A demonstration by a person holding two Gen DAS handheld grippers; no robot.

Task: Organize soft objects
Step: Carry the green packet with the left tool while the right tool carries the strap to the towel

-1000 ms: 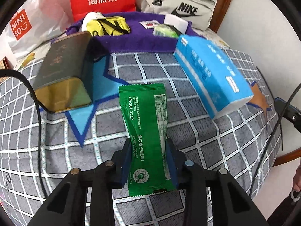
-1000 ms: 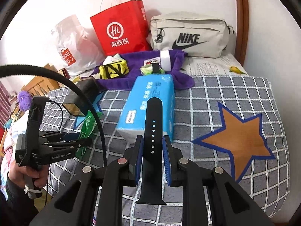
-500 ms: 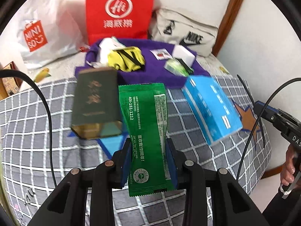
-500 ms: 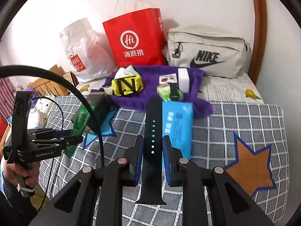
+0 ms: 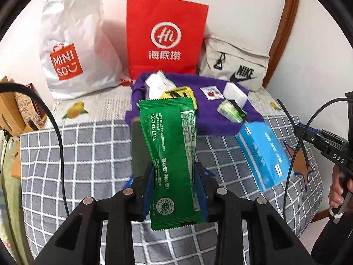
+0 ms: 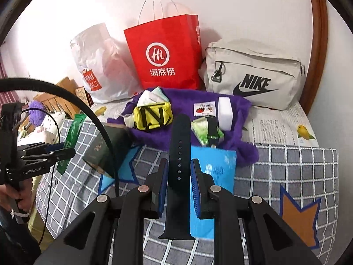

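My left gripper (image 5: pixel 174 174) is shut on a green snack packet (image 5: pixel 169 145), lifted above the checked bed cover. In the right wrist view the same packet (image 6: pixel 72 132) shows at the left, held in that gripper (image 6: pixel 66 149). My right gripper (image 6: pixel 178 170) is shut on a black watch strap (image 6: pixel 178 154), which stands upright between the blue pads. Ahead lies a purple towel (image 6: pixel 183 101) carrying a yellow and black pouch (image 6: pixel 152 117), a white block (image 6: pixel 226 110) and a green tissue pack (image 6: pixel 203 130). A blue tissue pack (image 6: pixel 216 165) lies on the cover below the strap.
A dark green box (image 6: pixel 106 148) lies on the cover at the left. Against the wall stand a red paper bag (image 6: pixel 165 53), a white Miniso bag (image 5: pixel 72 48) and a beige Nike bag (image 6: pixel 253 77). A person's hand (image 5: pixel 339 190) holds the right gripper's handle. Black cables hang at the left.
Both grippers have risen and pulled back from the bed, so the bags and towel sit lower and more fully in view. The packet and strap stay gripped.
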